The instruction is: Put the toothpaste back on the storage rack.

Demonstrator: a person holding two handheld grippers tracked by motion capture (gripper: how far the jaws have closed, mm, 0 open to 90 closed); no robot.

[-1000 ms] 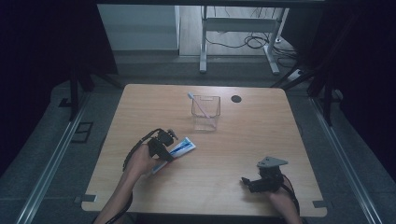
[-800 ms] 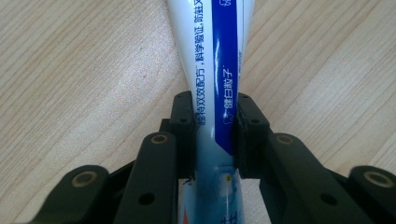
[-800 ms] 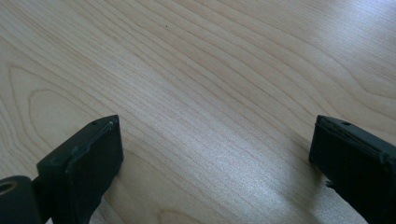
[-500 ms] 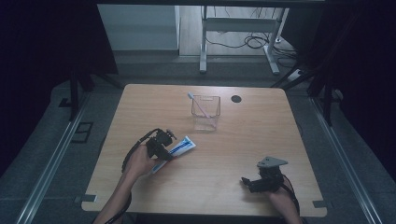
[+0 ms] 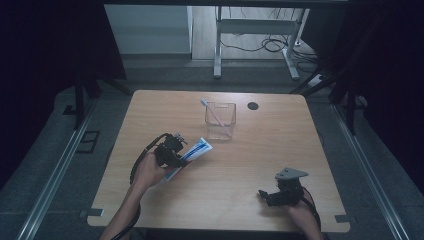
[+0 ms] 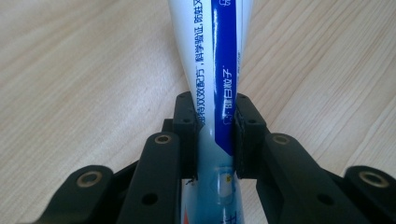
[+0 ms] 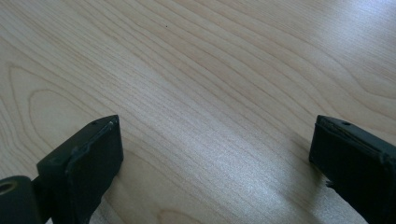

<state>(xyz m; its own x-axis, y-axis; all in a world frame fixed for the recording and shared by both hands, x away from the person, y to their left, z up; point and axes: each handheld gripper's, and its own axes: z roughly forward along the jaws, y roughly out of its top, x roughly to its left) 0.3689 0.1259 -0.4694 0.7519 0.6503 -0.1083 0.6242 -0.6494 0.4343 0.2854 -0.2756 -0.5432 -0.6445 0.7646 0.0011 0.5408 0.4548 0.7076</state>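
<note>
High view: the left gripper (image 5: 176, 152) has just been closing, and its jaws now clamp the white-and-blue plastic toothpaste tube (image 5: 194, 151) low on the pale wooden table (image 5: 240, 165). Grasp done. Clear square plastic cup (image 5: 220, 120), holding a toothbrush (image 5: 212, 111), stands just beyond; judged destination, transfer pending. Right gripper (image 5: 267, 196) rests idle, jaws apart, nothing between.

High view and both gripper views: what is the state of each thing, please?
Toothpaste tube: clamped in the left claw, which has just closed on it.
Right claw: open, holding nothing, over the table.
Clear cup: upright, with a toothbrush leaning inside.
</note>
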